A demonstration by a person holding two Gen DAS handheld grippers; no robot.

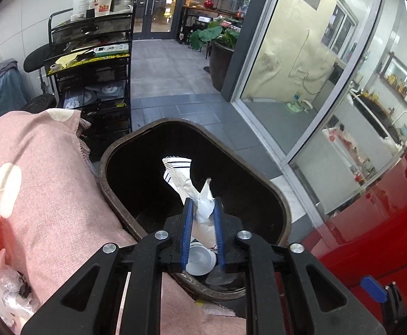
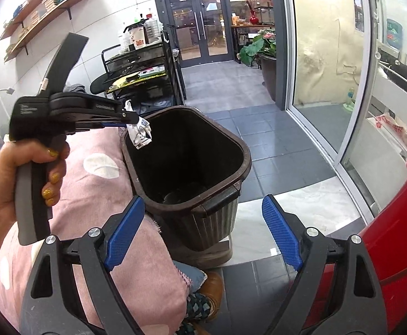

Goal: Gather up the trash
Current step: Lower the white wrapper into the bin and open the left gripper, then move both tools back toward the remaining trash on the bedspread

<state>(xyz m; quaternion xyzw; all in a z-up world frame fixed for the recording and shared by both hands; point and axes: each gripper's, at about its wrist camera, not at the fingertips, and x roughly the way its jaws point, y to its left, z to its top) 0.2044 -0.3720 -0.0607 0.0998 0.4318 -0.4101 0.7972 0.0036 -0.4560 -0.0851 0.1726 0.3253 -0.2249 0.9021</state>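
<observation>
I have left gripper [image 1: 202,205] clamped on crumpled white wrapper [image 1: 188,184], frame centre, over brown trash bin [image 1: 281,209] mouth. Step: drop. Next I spread fingers, release. Right gripper [image 2: 203,234] wide, holding nothing, lower frame.

White lettering on the side of the left gripper [image 2: 128,121] and red print on a cup [image 1: 103,0] atop the cart [image 1: 91,64] are too blurred to read.
</observation>
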